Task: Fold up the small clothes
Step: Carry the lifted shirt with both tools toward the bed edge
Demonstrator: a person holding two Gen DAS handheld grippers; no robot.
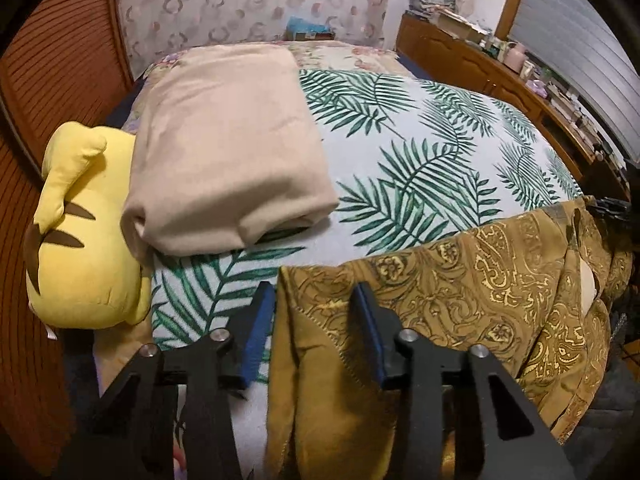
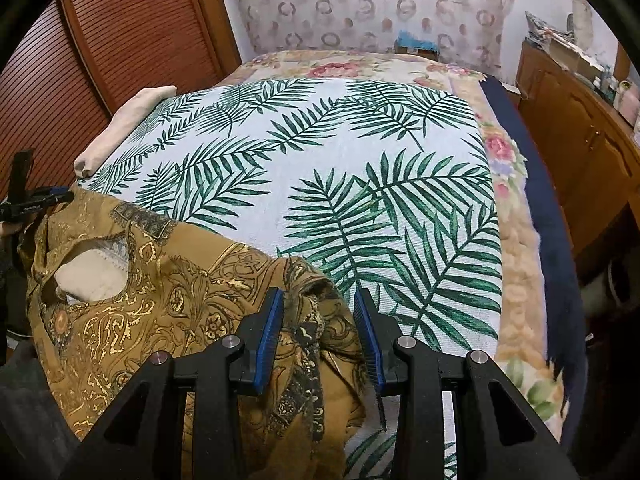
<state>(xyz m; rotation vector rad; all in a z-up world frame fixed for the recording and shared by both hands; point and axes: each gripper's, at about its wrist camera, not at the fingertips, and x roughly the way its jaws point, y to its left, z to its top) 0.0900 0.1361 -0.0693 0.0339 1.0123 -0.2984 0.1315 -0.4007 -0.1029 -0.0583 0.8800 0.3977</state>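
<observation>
At the far left a yellow plush toy (image 1: 86,236) lies at the edge of the bed (image 2: 556,264), pressed against a folded beige cloth (image 1: 224,148). That cloth runs along the left side of the palm-leaf blanket (image 1: 400,152), its near corner hanging slightly over the leaf print.

The brown paisley garment (image 1: 460,292) lies across the near edge of the bed, its neck opening turned toward the left gripper's side in the right wrist view. Its left edge is bunched into upright folds, and these folds stand between the fingers of the left gripper (image 1: 316,336). The jaws are partly spread; the right pad looks to be against the cloth, the left pad just beside it, and I cannot tell whether it is really pinching.

Further right, the right gripper (image 2: 320,340) straddles a rumpled sleeve or corner of the same garment. Its jaws are spread, with a gap showing on both sides of the bunched fabric.

Beyond the garment the blanket lies flat and open all the way back to the floral bedspread (image 2: 360,68). To the right, a dark strip of bed edge borders a wooden dresser (image 2: 580,128) crowded with small items.
</observation>
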